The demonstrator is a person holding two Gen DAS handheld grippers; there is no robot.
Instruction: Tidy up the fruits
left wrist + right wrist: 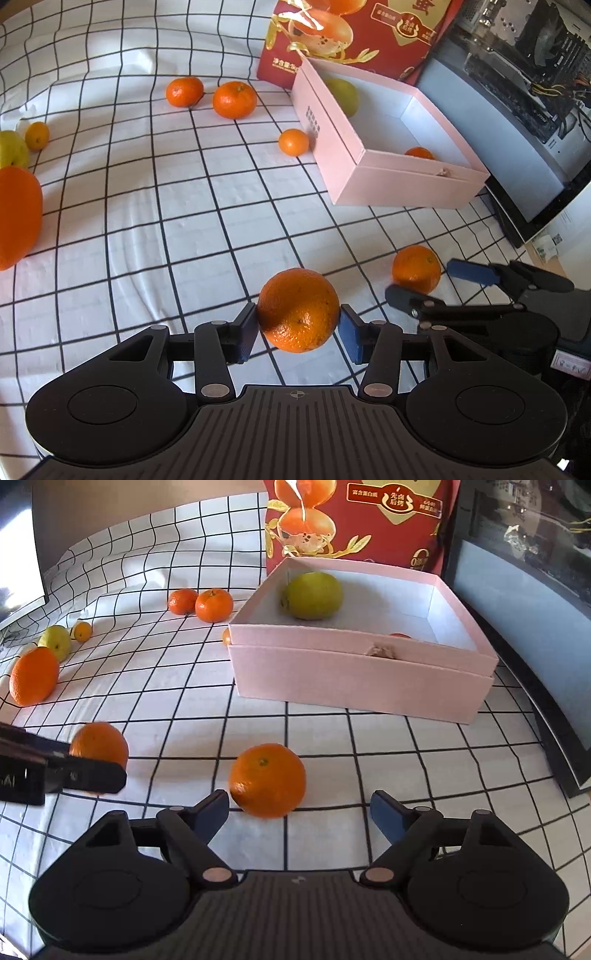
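Checked desk cloth (155, 206): my left fingers (298, 325) clamp one orange (298, 310), right fingers (299, 812) apart around another orange (267, 780), next closing, then both go ahead to the pink box (362, 679)

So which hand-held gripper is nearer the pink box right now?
Right. The right hand-held gripper faces the pink box across open cloth; the left hand-held gripper sits further left.

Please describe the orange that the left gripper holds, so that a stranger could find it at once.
Start at the pink box on the checked cloth and come toward the near edge. Two oranges are there; this orange sits clamped between the left gripper pads, the other lies free.
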